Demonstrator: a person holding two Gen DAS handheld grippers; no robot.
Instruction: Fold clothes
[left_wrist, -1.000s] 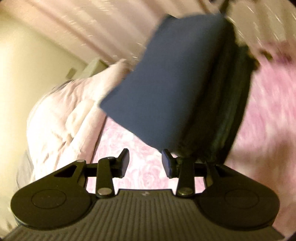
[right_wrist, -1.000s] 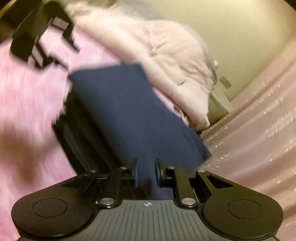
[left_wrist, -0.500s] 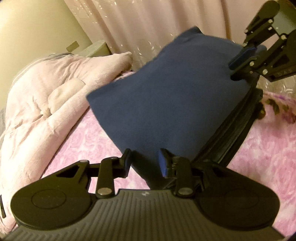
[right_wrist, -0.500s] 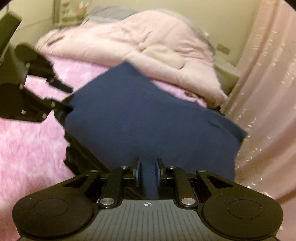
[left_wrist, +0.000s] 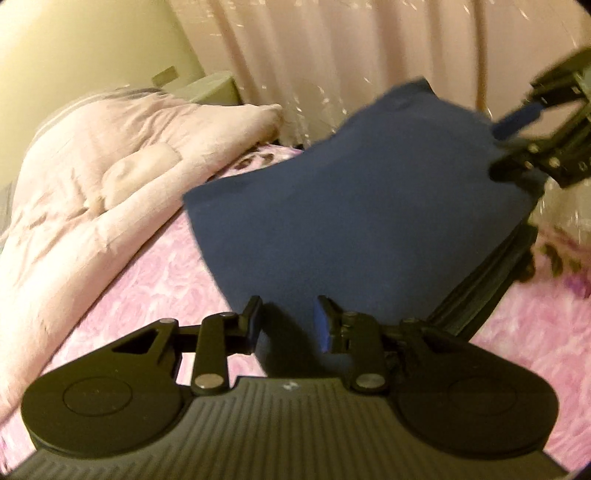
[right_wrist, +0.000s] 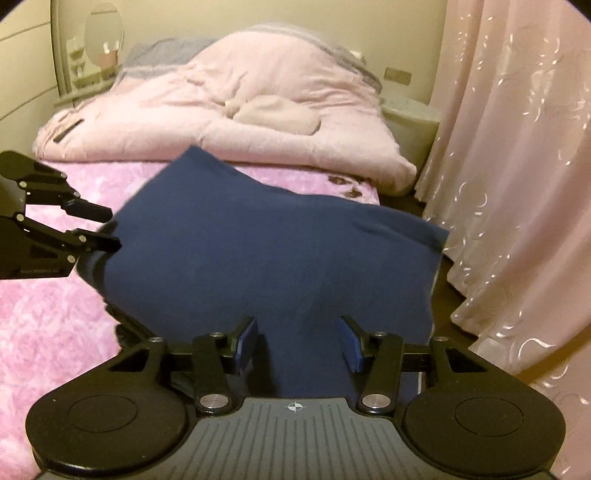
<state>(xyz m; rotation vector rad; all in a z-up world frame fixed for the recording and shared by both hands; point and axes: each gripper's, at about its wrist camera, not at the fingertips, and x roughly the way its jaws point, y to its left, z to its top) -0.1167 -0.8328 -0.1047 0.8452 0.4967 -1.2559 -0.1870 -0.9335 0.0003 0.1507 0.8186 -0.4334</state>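
The navy garment, soft, light and limp, drapes between the open, empty left gripper and right gripper; grasp its corners.

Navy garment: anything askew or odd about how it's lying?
Yes. The navy garment lies skewed: one far corner juts past the edge of the pink bedspread toward the curtain, and dark material, unclear what, sticks out from under one edge.

Left gripper and right gripper, fingers parted.
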